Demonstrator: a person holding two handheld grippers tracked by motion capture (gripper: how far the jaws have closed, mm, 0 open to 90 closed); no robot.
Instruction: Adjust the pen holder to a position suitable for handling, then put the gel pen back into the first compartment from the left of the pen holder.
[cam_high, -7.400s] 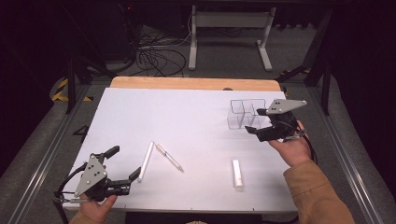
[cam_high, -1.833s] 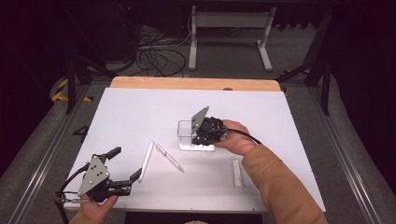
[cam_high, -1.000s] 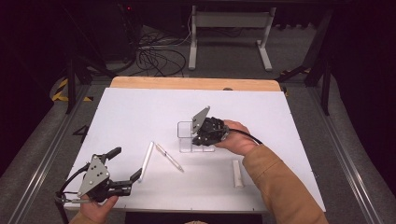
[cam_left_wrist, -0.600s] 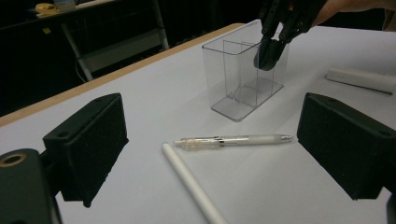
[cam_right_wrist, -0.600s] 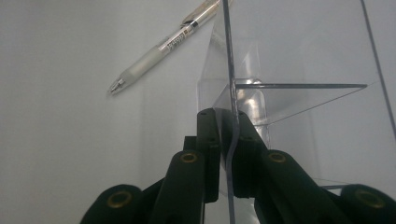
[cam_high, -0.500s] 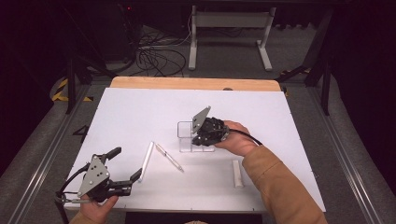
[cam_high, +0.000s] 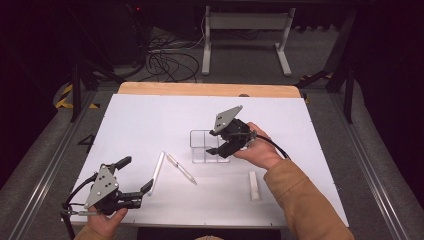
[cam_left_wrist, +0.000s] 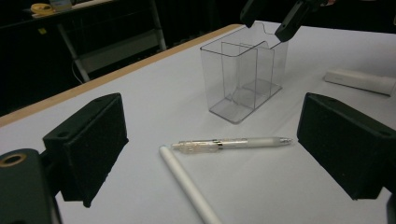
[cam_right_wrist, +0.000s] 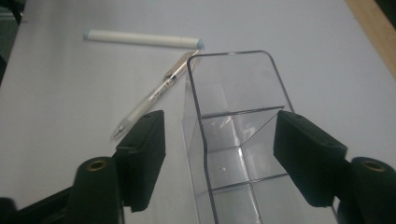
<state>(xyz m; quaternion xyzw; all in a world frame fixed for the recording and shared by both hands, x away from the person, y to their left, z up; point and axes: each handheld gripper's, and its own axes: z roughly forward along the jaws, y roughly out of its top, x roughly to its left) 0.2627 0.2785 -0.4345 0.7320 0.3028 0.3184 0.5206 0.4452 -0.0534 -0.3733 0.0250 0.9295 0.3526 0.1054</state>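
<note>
Clear plastic organizer (cam_high: 209, 147), divided compartments, empty, upright mid-table, just beside a clear pen (cam_high: 181, 168)

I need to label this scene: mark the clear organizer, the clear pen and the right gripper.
clear organizer (cam_left_wrist: 243, 77): left gripper view, on its front wall.
clear pen (cam_left_wrist: 233, 143): left gripper view, on the middle of its barrel.
right gripper (cam_right_wrist: 218, 154): right gripper view, midway between its open jaws, which have just been opening.

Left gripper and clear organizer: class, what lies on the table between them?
In the left gripper view, a clear pen and a white marker lie between left gripper and organizer.
</note>
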